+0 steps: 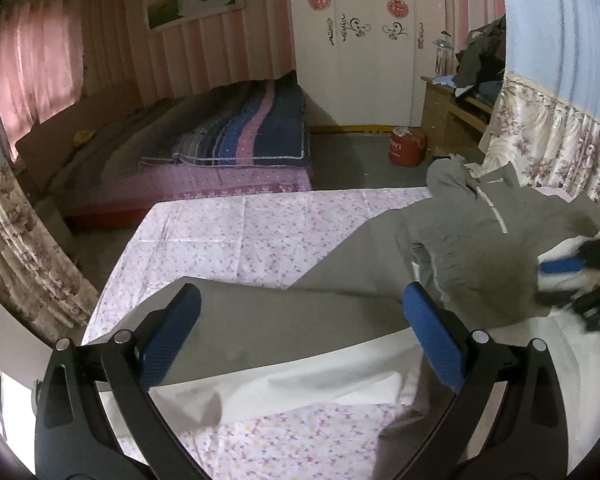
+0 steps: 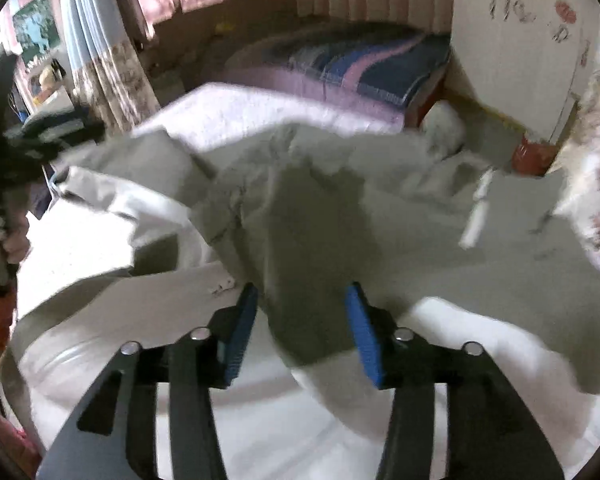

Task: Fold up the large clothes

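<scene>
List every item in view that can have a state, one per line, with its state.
Grey hooded jacket: spread out on the floral sheet, partly folded, white lining showing, zipper closed near the collar.
Floral sheet: laid flat, with creases.
Left gripper: open, nothing between its pads.
Right gripper: open above the jacket, gripping nothing.
Wardrobe: doors shut.
Pink curtain: drawn closed.

Grey hooded jacket (image 1: 468,236), white zip and white lining showing, lies rumpled and partly folded, spread ahead of both claws.
</scene>
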{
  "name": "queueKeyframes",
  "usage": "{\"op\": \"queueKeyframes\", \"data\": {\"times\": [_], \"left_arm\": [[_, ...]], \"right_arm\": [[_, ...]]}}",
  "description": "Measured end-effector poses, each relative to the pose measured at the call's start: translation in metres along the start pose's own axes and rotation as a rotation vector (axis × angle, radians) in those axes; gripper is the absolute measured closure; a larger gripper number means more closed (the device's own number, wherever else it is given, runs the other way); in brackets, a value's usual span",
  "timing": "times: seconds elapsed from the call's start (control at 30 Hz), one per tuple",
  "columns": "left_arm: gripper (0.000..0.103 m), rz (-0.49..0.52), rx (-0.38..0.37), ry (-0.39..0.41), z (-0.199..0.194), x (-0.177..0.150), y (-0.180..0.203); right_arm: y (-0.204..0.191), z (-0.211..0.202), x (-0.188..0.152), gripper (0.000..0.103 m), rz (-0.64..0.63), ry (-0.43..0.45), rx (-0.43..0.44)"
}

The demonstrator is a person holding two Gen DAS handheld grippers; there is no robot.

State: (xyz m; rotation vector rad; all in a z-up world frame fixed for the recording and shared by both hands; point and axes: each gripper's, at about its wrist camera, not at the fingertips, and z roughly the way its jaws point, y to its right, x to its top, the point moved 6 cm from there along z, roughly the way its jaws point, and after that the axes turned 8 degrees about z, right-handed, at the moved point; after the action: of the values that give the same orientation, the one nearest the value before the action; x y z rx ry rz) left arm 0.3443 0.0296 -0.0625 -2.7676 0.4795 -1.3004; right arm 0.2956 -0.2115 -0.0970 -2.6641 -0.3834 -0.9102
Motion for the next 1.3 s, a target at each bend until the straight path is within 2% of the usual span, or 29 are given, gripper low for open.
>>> {"op": "queueKeyframes", "data": {"times": [0.1,0.13,0.2,0.27,0.3,0.43,0.6,0.67,0.7,0.73,0.77,0.83,0.93,1.03,1.1,1.17,1.23,1.27,1.3], "left_arm": [[0.003,0.017,-0.020,0.010,-0.005,0.005,0.012],[0.003,0.032,-0.021,0.012,-0.007,0.006,0.019],[0.003,0.050,-0.034,0.014,-0.007,0.008,0.031],[0.003,0.070,-0.060,0.011,-0.005,0.009,0.046],[0.003,0.081,-0.069,0.006,-0.002,0.010,0.054],[0.003,0.128,-0.114,-0.028,0.018,0.012,0.089],[0.005,0.153,-0.190,-0.116,0.059,0.008,0.120],[0.016,0.150,-0.252,-0.137,0.072,0.007,0.132],[0.031,0.144,-0.291,-0.164,0.081,0.005,0.139],[0.056,0.134,-0.326,-0.185,0.086,0.003,0.144],[0.066,0.125,-0.343,-0.205,0.091,0.001,0.148],[0.073,0.104,-0.342,-0.217,0.099,-0.006,0.151],[0.077,0.050,-0.337,-0.161,0.090,-0.007,0.138],[0.077,-0.009,-0.262,-0.074,0.067,-0.002,0.109],[0.077,-0.013,-0.215,-0.041,0.054,-0.003,0.092],[0.077,0.017,-0.168,-0.056,0.054,-0.011,0.085],[0.076,0.050,-0.142,-0.094,0.064,-0.022,0.088],[0.076,0.061,-0.128,-0.107,0.069,-0.027,0.090],[0.075,0.072,-0.122,-0.120,0.074,-0.032,0.092]], "right_arm": [[0.028,-0.055,0.005,0.043,0.019,0.126,-0.084],[0.042,-0.072,0.004,0.042,0.027,0.166,-0.142],[0.067,-0.095,-0.001,0.031,0.044,0.212,-0.255],[0.093,-0.111,-0.015,0.027,0.048,0.240,-0.393],[0.105,-0.116,-0.022,0.027,0.063,0.250,-0.426],[0.156,-0.123,-0.047,0.026,0.221,0.224,-0.422],[0.199,-0.111,-0.071,0.026,0.414,0.211,-0.330],[0.209,-0.104,-0.077,0.026,0.474,0.206,-0.293],[0.213,-0.100,-0.080,0.026,0.491,0.195,-0.290],[0.212,-0.096,-0.083,0.026,0.494,0.185,-0.293],[0.212,-0.093,-0.086,0.026,0.495,0.176,-0.302],[0.212,-0.091,-0.089,0.026,0.519,0.181,-0.288],[0.209,-0.090,-0.087,0.026,0.522,0.182,-0.266],[0.195,-0.089,-0.074,0.026,0.445,0.198,-0.269],[0.186,-0.091,-0.068,0.026,0.406,0.225,-0.288],[0.181,-0.089,-0.063,0.026,0.371,0.248,-0.326],[0.182,-0.077,-0.065,0.028,0.342,0.216,-0.365],[0.184,-0.064,-0.068,0.037,0.322,0.167,-0.377],[0.187,-0.053,-0.073,0.052,0.306,0.126,-0.383]]}}
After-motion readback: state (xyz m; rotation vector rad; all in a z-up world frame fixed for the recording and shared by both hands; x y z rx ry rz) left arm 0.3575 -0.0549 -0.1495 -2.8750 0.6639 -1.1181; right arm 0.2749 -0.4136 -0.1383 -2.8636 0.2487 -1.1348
